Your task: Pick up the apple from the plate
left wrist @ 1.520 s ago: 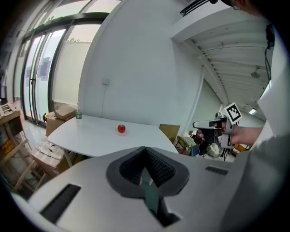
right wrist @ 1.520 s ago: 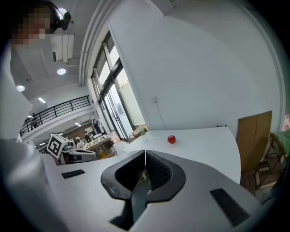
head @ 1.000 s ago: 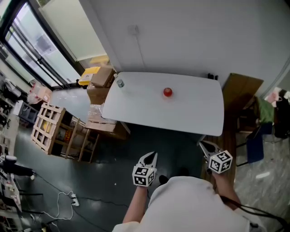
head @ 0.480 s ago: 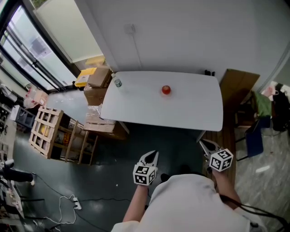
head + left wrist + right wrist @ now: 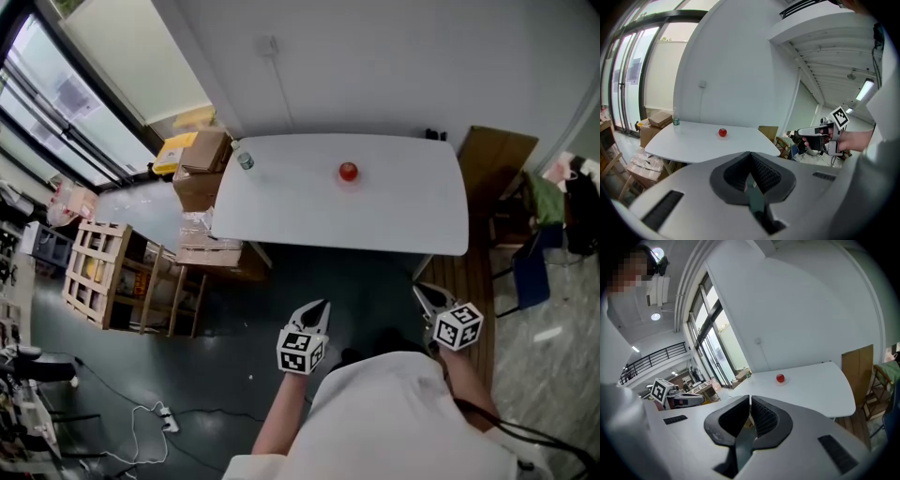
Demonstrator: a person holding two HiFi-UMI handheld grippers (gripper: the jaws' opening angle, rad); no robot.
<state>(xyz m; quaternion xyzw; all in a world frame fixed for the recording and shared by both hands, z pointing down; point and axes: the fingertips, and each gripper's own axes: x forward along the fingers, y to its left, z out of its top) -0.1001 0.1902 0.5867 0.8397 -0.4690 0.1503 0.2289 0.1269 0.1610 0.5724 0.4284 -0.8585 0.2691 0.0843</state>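
White table (image 5: 375,220) against a pale wall, cardboard boxes (image 5: 208,155) beside it, small glossy red apple (image 5: 348,171) on its plate (image 5: 784,381) near the table's far edge, left gripper (image 5: 318,307) and right gripper (image 5: 424,294) both closed, empty, well apart from it.

White worktop (image 5: 356,220) with rounded corners stands against a plain white wall (image 5: 394,66). A wall socket (image 5: 270,44) sits above the worktop's left half, with a thin cable (image 5: 284,94) running down to the worktop's back edge. The dark grey floor (image 5: 216,356) lies in front of the worktop. Stacked cardboard boxes (image 5: 204,161) are just left of the worktop, with a slatted wooden crate (image 5: 97,265) further left. Big dark-framed windows (image 5: 66,98) on that side let in daylight. A brown wooden board (image 5: 495,167) is at the worktop's right end, with a plank floor strip (image 5: 473,286) below it and a blue chair (image 5: 528,279) beside it. A white power strip (image 5: 167,419) with loose cable lies on the floor front-left of the worktop. A lit ceiling strip light (image 5: 865,89) is beyond the worktop's right end.
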